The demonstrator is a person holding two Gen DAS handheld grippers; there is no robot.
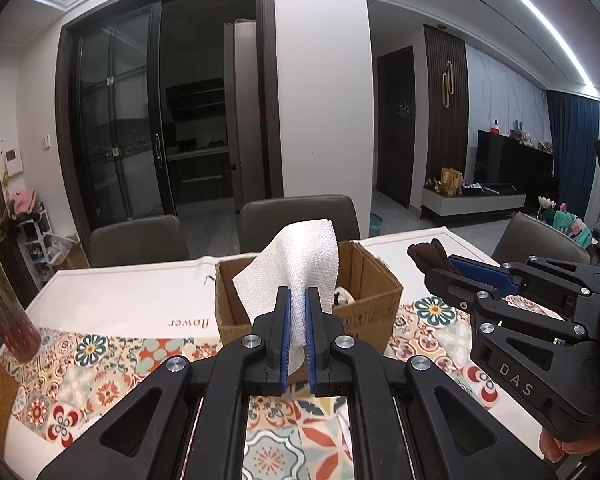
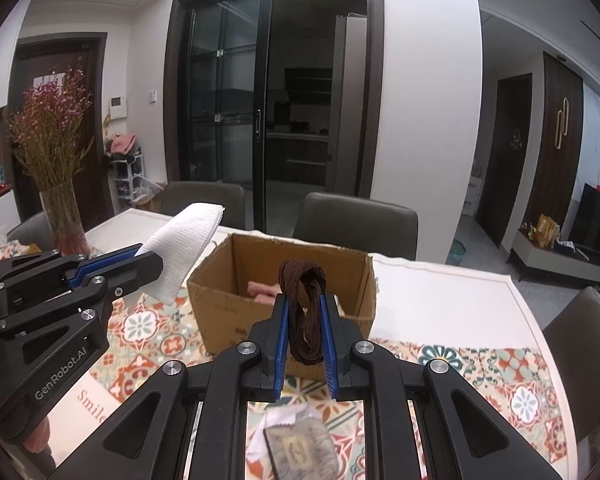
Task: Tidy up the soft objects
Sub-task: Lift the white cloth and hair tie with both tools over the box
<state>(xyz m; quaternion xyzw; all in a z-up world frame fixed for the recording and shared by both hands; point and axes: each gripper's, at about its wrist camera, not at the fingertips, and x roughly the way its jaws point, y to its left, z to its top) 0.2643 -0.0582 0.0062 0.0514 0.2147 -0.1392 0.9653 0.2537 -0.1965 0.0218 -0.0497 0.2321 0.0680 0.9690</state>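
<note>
Left gripper (image 1: 297, 300) marked "GenRobot.AI" pinches white cloth (image 1: 300, 260); tablecloth (image 1: 120, 304) reads, seemingly, "flower".

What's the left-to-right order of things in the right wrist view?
Vase of flowers → left gripper holding a white cloth → cardboard box → right gripper holding a brown cloth → far-right chair.

Both wrist views face cardboard box (image 1: 374, 300) closely, side-by-side.

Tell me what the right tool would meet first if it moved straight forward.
Probably the cardboard box: the right tool, shut on the brown cloth, points at its near wall and open top. Depth is unclear, so it might pass over the rim.
</note>
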